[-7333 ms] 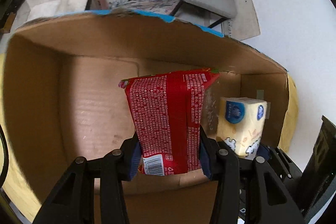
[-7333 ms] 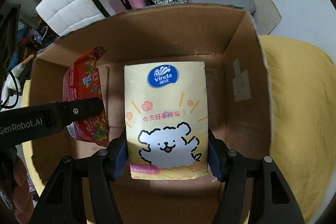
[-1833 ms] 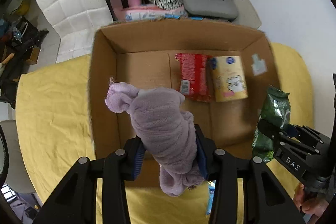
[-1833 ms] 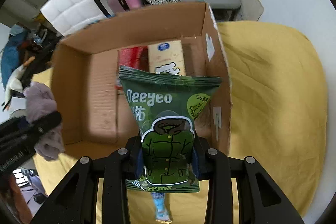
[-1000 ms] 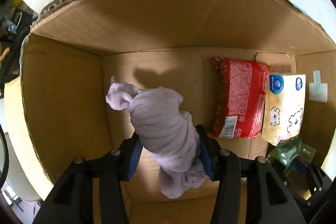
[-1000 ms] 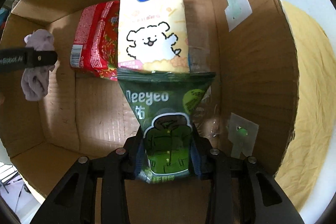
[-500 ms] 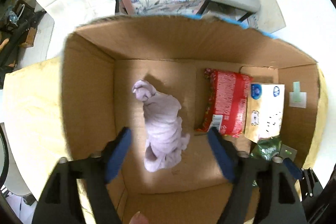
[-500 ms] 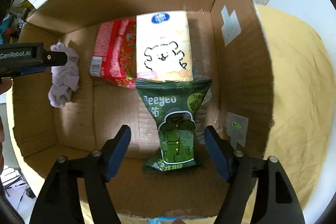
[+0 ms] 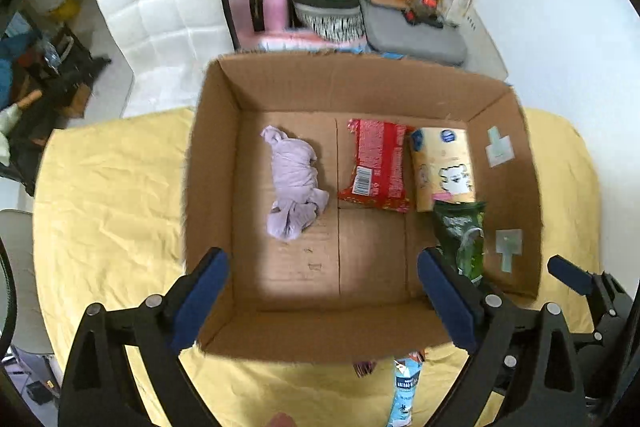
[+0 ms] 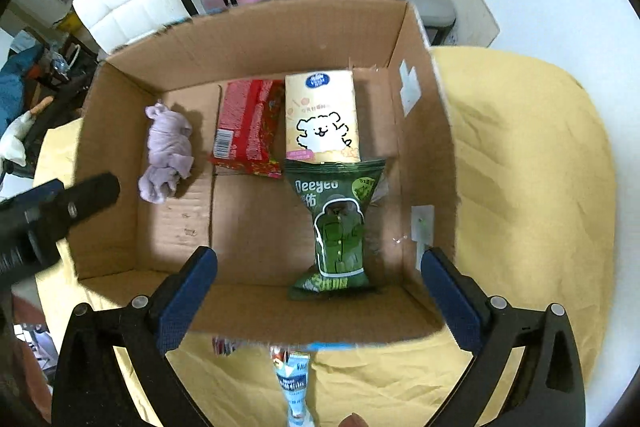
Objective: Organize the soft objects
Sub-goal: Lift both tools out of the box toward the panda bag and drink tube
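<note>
An open cardboard box [image 9: 212,155] [image 10: 424,115] sits on a yellow cloth. Inside lie a lilac rolled towel [image 9: 294,183] [image 10: 166,155], a red packet [image 9: 378,165] [image 10: 248,127], a yellow tissue pack [image 9: 444,169] [image 10: 322,119] and a green snack bag [image 9: 460,239] [image 10: 338,223]. My left gripper [image 9: 324,299] is open and empty, above the box's near wall. My right gripper [image 10: 320,299] is open and empty, above the near wall, over the green bag's lower end.
A blue-and-white packet [image 9: 404,387] [image 10: 294,383] and a small red packet [image 10: 224,345] lie on the yellow cloth [image 9: 112,195] just in front of the box. Behind the box are a white chair [image 9: 160,15], bags and a grey seat [image 9: 412,23].
Both grippers have pulled back and up from the box, open and empty. The towel and green bag stay lying on the box floor where they were let go.
</note>
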